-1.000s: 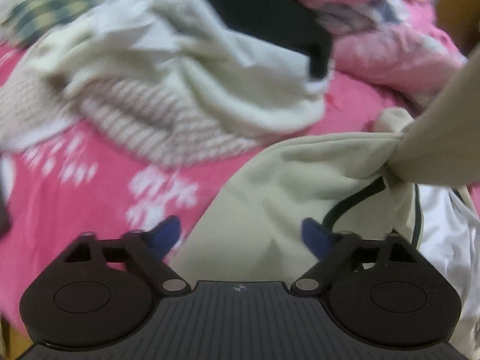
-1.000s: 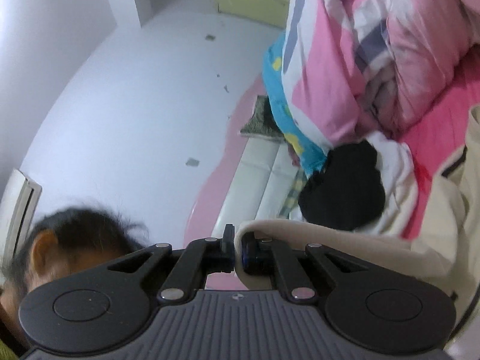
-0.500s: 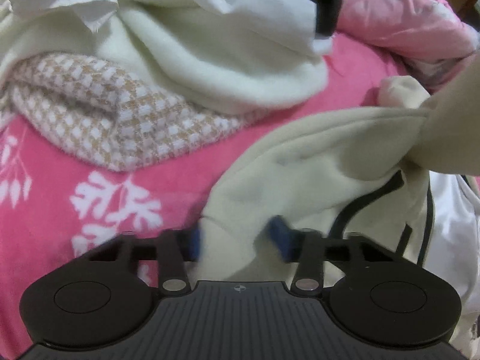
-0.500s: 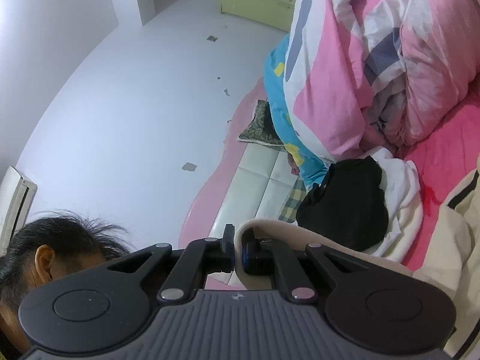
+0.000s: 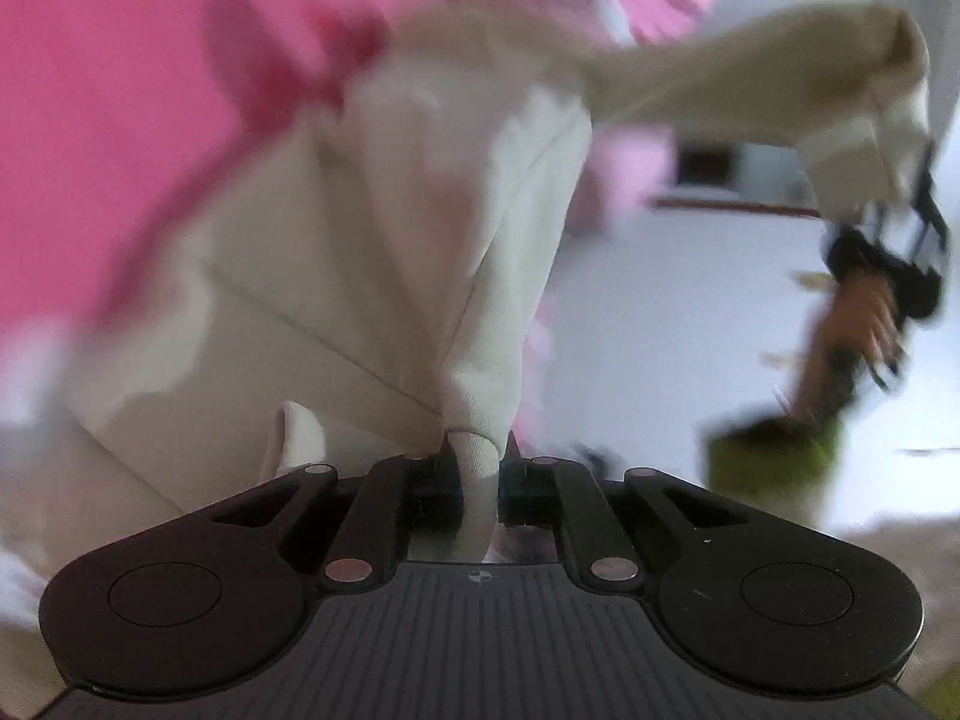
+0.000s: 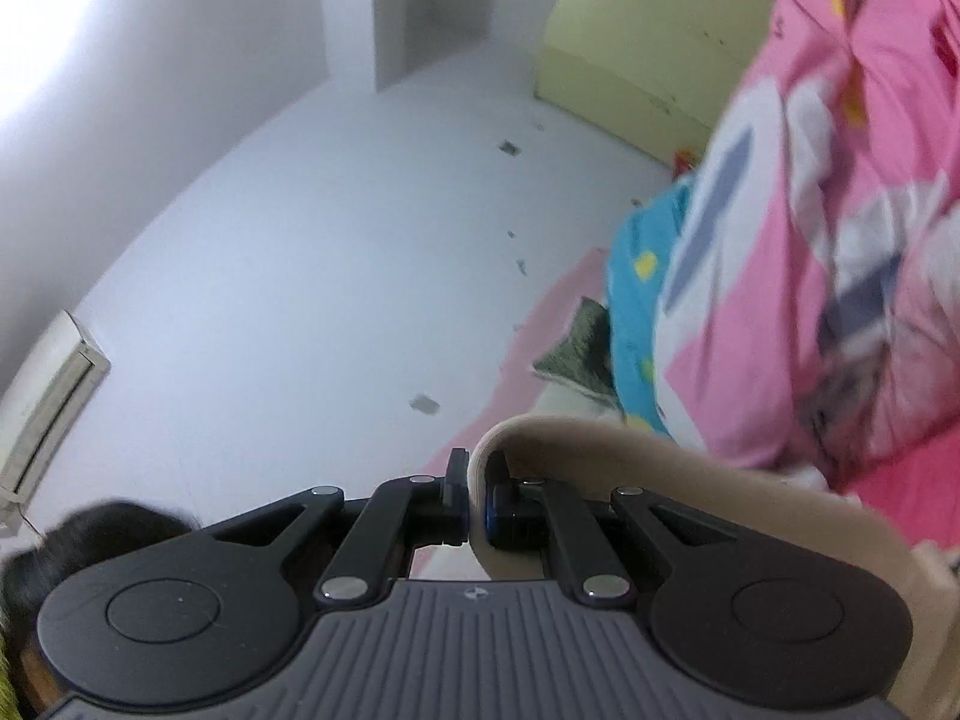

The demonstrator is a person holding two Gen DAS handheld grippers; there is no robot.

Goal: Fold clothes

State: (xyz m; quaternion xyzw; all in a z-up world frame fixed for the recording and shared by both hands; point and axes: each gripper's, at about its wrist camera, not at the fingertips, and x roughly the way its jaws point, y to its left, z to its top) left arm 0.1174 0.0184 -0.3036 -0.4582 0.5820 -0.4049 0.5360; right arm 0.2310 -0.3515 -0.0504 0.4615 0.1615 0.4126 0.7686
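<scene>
Left tool (image 5: 480,480) closing onto the cream garment (image 5: 384,252), hem between its pads; right tool (image 6: 477,504) clamped on another edge, garment stretched above the pink bed (image 5: 120,120).

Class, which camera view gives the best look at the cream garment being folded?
The left wrist view: the cream garment spreads across the frame, stretched between both grippers. The right wrist view shows only a narrow fold of it pinched in the right gripper.
</scene>
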